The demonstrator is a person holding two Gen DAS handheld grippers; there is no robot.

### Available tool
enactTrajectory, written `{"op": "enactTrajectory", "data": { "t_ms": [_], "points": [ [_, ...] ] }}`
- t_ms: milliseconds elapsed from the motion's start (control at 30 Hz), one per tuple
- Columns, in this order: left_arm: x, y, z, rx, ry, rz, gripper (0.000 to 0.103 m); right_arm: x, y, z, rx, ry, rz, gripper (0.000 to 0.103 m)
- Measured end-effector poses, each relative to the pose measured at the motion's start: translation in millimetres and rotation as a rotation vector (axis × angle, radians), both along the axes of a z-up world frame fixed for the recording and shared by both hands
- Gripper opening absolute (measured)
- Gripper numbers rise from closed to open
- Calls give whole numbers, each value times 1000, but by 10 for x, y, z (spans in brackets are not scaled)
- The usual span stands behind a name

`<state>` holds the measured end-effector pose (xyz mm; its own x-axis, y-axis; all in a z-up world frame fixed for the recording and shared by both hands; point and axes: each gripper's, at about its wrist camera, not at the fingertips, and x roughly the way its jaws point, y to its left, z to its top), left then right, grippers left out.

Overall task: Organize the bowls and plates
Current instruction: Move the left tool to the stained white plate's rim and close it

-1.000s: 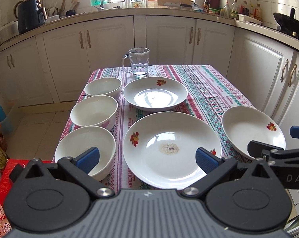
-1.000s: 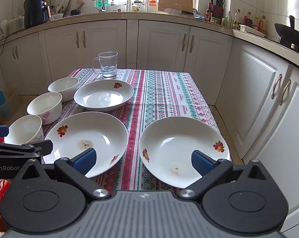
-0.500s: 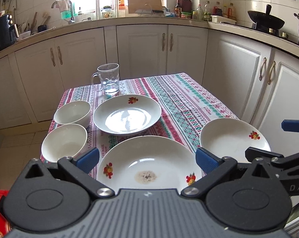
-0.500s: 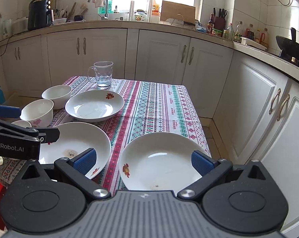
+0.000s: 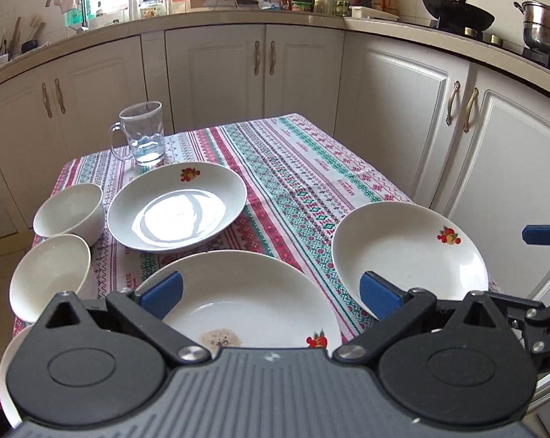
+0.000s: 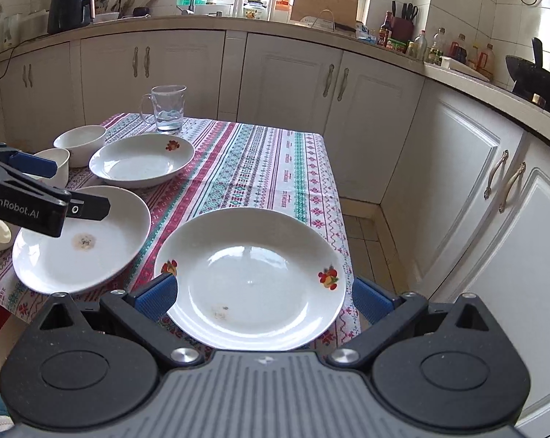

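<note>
Three white flowered plates lie on the striped tablecloth: a near plate (image 5: 246,303) with a brown stain, a far plate (image 5: 176,206), and a right plate (image 5: 410,252). White bowls (image 5: 69,208) (image 5: 49,273) stand in a row along the left edge. My left gripper (image 5: 271,292) is open and empty, low over the near plate. My right gripper (image 6: 262,294) is open and empty, its fingers either side of the right plate (image 6: 251,277). The near plate (image 6: 81,237) and far plate (image 6: 142,160) also show in the right wrist view.
A glass mug (image 5: 142,137) stands at the table's far end. White kitchen cabinets (image 5: 216,69) wrap around behind and to the right. The table's right edge (image 6: 333,189) drops to a tiled floor. The left gripper's side (image 6: 30,200) crosses the right wrist view.
Both grippers have dropped lower and moved forward towards the table. The left view has swung right, off the bowls. Both stay open and empty.
</note>
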<state>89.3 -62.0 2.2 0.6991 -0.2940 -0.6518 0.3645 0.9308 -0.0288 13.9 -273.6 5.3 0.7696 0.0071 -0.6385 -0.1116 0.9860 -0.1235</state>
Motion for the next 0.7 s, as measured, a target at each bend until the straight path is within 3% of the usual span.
{"op": "enactTrajectory", "data": {
  "t_ms": [100, 700],
  "points": [
    [105, -20, -74, -20, 78, -4, 102, -3, -36, -119, 15, 27, 26, 103],
    [396, -460, -114, 4, 101, -141, 102, 174, -191, -757, 66, 157, 83, 103]
  ]
}}
